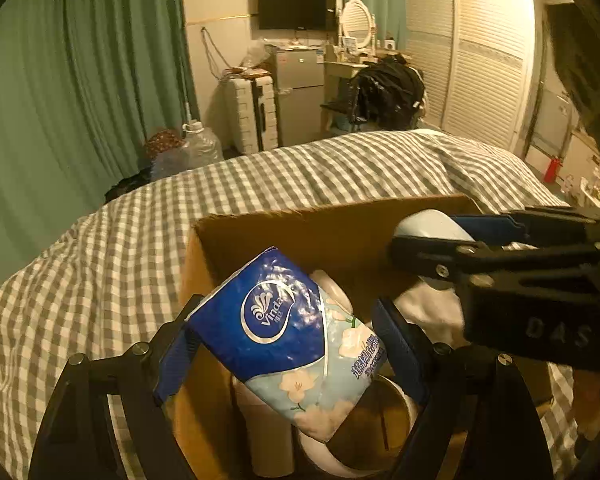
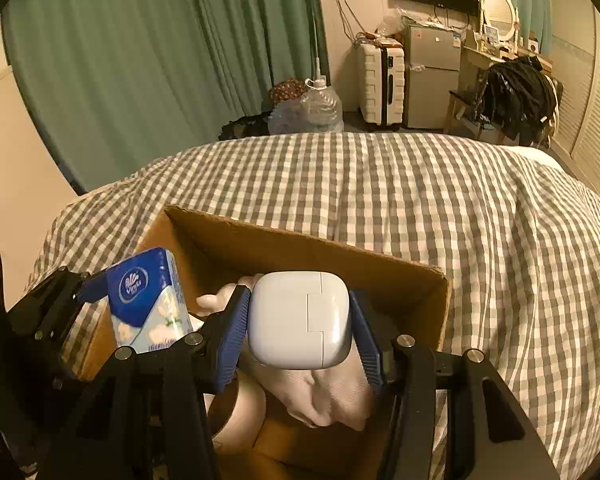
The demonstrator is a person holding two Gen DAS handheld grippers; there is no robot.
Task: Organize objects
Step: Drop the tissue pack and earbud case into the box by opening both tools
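An open cardboard box (image 1: 284,232) (image 2: 300,248) sits on the checked bed. My left gripper (image 1: 288,340) is shut on a blue Vinda tissue pack (image 1: 288,336), held over the box's left part; the pack also shows in the right wrist view (image 2: 148,300). My right gripper (image 2: 298,320) is shut on a white rounded charger block (image 2: 298,320), held above the box; that gripper (image 1: 420,240) reaches in from the right in the left wrist view. Inside the box lie a tape roll (image 1: 376,432), a white cloth (image 2: 324,396) and a pale figure (image 2: 216,300).
The grey checked bedspread (image 2: 420,192) surrounds the box. Green curtains (image 1: 80,80) hang at the left. A suitcase (image 1: 252,112), small fridge (image 1: 296,92), water jug (image 1: 200,144), dressing table with clothes (image 1: 388,88) and louvred wardrobe (image 1: 480,52) stand beyond the bed.
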